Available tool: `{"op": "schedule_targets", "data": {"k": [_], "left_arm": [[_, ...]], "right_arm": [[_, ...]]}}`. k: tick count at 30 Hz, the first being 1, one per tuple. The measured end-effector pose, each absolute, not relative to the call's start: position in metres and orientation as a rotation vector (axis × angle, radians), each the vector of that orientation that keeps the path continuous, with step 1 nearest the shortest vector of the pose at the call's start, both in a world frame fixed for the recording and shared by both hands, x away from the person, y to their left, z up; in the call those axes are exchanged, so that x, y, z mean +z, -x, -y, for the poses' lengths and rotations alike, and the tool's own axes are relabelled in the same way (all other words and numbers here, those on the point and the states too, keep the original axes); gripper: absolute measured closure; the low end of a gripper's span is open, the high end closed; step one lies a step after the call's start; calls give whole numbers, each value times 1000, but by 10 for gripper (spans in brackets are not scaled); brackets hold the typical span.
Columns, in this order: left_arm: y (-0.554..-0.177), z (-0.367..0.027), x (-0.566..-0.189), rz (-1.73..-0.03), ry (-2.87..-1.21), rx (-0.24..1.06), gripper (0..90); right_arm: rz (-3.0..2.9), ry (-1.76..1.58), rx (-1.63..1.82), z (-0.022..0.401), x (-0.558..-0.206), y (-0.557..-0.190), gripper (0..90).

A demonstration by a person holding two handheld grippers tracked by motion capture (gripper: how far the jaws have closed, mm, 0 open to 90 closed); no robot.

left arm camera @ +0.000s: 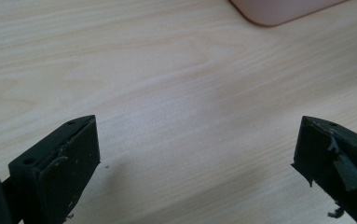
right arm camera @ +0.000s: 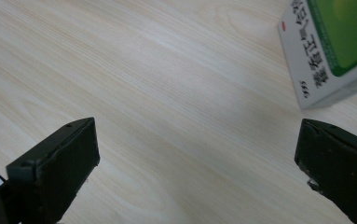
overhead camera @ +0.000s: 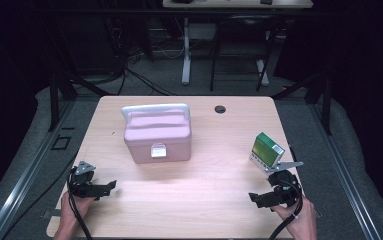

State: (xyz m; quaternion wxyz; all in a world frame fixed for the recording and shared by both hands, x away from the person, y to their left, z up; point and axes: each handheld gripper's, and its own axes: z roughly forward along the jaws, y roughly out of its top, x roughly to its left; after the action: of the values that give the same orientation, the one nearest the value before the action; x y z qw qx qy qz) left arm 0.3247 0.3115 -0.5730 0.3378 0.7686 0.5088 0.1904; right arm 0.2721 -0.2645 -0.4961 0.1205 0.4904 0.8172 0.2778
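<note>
The green box (overhead camera: 267,149) stands tilted near the table's (overhead camera: 189,200) right edge, just beyond the right gripper (overhead camera: 266,198), whose jaws are spread and empty. The left gripper (overhead camera: 99,188), also spread, rests near left, with the pink case (overhead camera: 157,135) farther off. The right hand is nearer the box.

Lab: dark-curtained rig, cabled desks (overhead camera: 236,4)
</note>
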Motion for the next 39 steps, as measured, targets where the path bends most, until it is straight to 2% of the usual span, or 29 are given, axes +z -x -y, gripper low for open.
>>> {"op": "schedule_targets", "data": {"k": [10,21,33,39], "left_arm": [[-342,-307,-521,-1257,-1969,507,3],[-367,-292,-456,-1157,-1971,546,3],[-407,-273,-420,-1119,-1932,563,5],[-429,-252,-415,-1104,-1957,580,76]], "right_arm": [[-2412,-1352,858,234,-520,-280,0],[-2440,-1338,934,220,-531,-289,0],[-2446,-1347,937,221,-530,-292,0],[-2448,-1348,950,218,-530,-293,0]]}}
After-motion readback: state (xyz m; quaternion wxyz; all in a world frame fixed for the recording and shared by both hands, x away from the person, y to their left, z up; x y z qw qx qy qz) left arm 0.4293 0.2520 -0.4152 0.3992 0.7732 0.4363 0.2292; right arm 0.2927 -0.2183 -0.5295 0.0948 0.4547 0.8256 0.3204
